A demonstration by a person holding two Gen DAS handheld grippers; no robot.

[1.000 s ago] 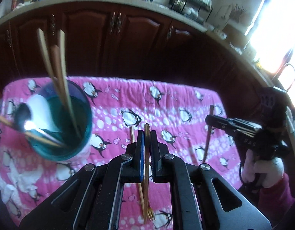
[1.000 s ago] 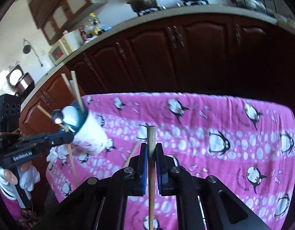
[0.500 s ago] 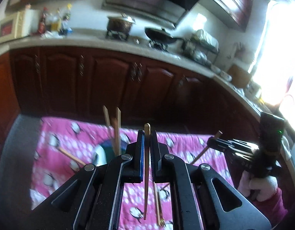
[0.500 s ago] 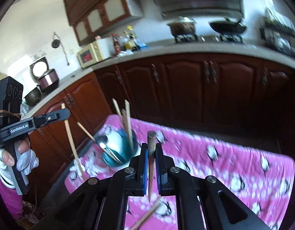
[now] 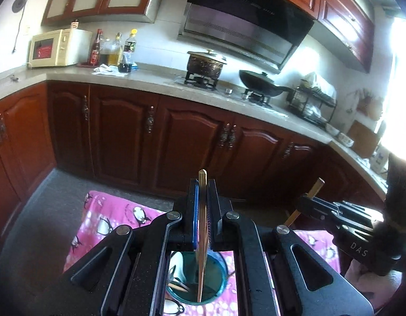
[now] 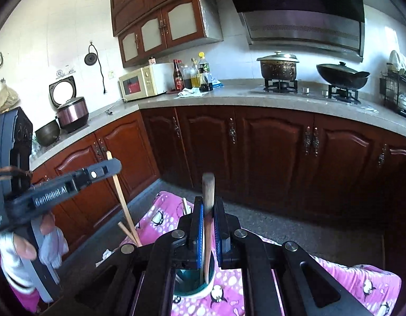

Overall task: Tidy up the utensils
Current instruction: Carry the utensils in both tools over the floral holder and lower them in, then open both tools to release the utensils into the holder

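Note:
My left gripper [image 5: 202, 184] is shut on a thin wooden chopstick [image 5: 202, 237] that hangs almost upright. The chopstick's lower end dips into the teal cup [image 5: 224, 273], beside a white spoon [image 5: 178, 263]. My right gripper [image 6: 208, 202] is shut on a thicker wooden-handled utensil [image 6: 208, 187]. The utensil's lower end reaches into the same cup [image 6: 192, 294], and its working end is hidden. Each wrist view shows the other tool: the left gripper [image 6: 116, 164] with its chopstick [image 6: 124, 205], and the right gripper [image 5: 301, 202] with its handle [image 5: 317, 185]. More stick tips [image 6: 185, 205] poke out of the cup.
The cup stands on a pink penguin cloth [image 5: 110, 221] over a low table, with grey floor [image 5: 39, 210] around it. Dark wooden cabinets [image 6: 276, 152] and a counter with a microwave [image 6: 142, 80], bottles, a pot and a wok lie beyond. A gloved hand [image 6: 52, 239] holds the left tool.
Both grippers have risen and tilted upward, carrying their sticks up off the cloth. The sticks now hang over the cup with their lower ends in it.

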